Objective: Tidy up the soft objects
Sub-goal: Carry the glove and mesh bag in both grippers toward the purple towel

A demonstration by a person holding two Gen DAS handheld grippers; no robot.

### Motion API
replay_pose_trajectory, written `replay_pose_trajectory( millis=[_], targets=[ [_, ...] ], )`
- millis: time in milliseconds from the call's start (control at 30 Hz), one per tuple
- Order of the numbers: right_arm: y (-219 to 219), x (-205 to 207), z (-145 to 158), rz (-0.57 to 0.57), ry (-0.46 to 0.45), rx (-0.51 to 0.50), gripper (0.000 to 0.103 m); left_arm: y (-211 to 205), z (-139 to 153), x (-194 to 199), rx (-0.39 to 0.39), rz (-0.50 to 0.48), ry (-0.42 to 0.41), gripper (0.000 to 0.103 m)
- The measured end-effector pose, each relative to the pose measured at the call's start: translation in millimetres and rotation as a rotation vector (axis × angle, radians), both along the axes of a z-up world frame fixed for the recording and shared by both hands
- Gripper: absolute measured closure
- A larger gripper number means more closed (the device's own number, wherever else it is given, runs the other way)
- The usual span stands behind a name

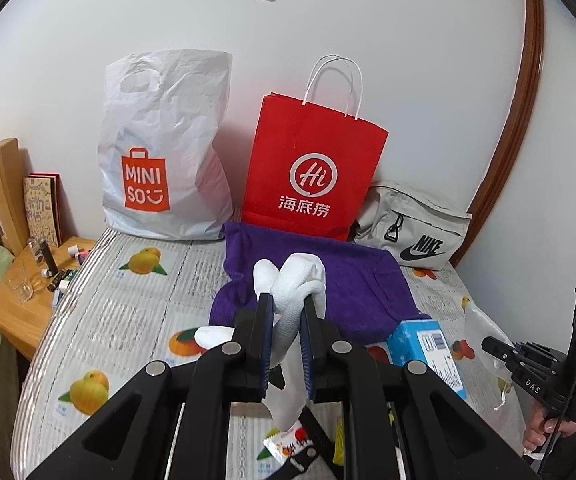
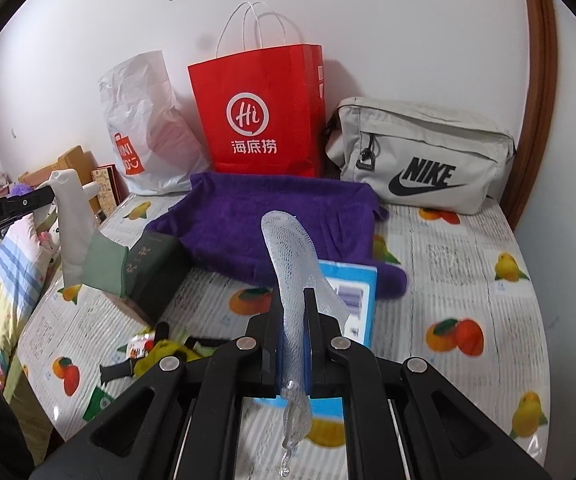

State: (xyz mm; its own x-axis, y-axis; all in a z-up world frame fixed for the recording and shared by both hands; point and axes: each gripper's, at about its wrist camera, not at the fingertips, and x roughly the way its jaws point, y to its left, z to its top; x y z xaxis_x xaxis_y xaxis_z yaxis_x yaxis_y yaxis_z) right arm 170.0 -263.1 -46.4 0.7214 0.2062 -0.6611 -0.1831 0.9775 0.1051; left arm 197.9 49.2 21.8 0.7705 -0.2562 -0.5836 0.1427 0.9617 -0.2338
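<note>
Surface: fruit-print table cover [image 1: 128, 320], white wall behind.
Bags: three at upper centre, white plastic bag [image 1: 164, 148], red paper bag [image 1: 312, 172], grey pouch [image 1: 412, 232].
Towel: one purple towel [image 1: 352, 280], centre.
Left gripper [image 1: 286, 312]: clamped on white sock [image 1: 300, 280].
Right gripper [image 2: 292, 308]: clamped on mesh net [image 2: 288, 256].
Cut off: blue box [image 1: 428, 348], partly hidden.

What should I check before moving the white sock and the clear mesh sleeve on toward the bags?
1. Left gripper clamped on white sock with green cuff: ok.
2. Right gripper clamped on clear mesh sleeve: ok.
3. Sock's cuff clear of dark green box: cannot tell.
4. Red paper bag upright, mouth open: ok.
5. White plastic bag mouth open: cannot tell.
6. Purple towel free of both loads: ok.
</note>
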Motion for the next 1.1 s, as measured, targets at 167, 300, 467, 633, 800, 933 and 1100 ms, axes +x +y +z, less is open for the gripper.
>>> replay_pose_trajectory(
  millis=[167,300,467,633,800,933,1100],
  targets=[
    [-1,29,-1,-0.002,0.001,-0.004,0.096,-6,-2,28,-0.004,-0.007,0.01,0.09],
    [-5,51,-4,-0.015,0.013,0.003,0.096,-12,-6,53,-0.01,-0.021,0.02,0.09],
    [-9,75,-10,-0.029,0.028,0.002,0.096,-21,-9,79,-0.004,-0.037,0.026,0.09],
    [-12,99,-18,-0.045,0.038,-0.005,0.096,-28,-15,108,-0.006,-0.054,0.044,0.09],
    [-10,124,-29,-0.053,0.058,-0.013,0.096,-31,-21,135,-0.01,-0.068,0.061,0.09],
    [-6,143,-38,-0.056,0.077,-0.017,0.096,-34,-28,161,-0.011,-0.08,0.067,0.09],
    [-2,168,-52,-0.057,0.114,-0.042,0.096,-38,-39,192,-0.039,-0.096,0.082,0.09]
  ],
)
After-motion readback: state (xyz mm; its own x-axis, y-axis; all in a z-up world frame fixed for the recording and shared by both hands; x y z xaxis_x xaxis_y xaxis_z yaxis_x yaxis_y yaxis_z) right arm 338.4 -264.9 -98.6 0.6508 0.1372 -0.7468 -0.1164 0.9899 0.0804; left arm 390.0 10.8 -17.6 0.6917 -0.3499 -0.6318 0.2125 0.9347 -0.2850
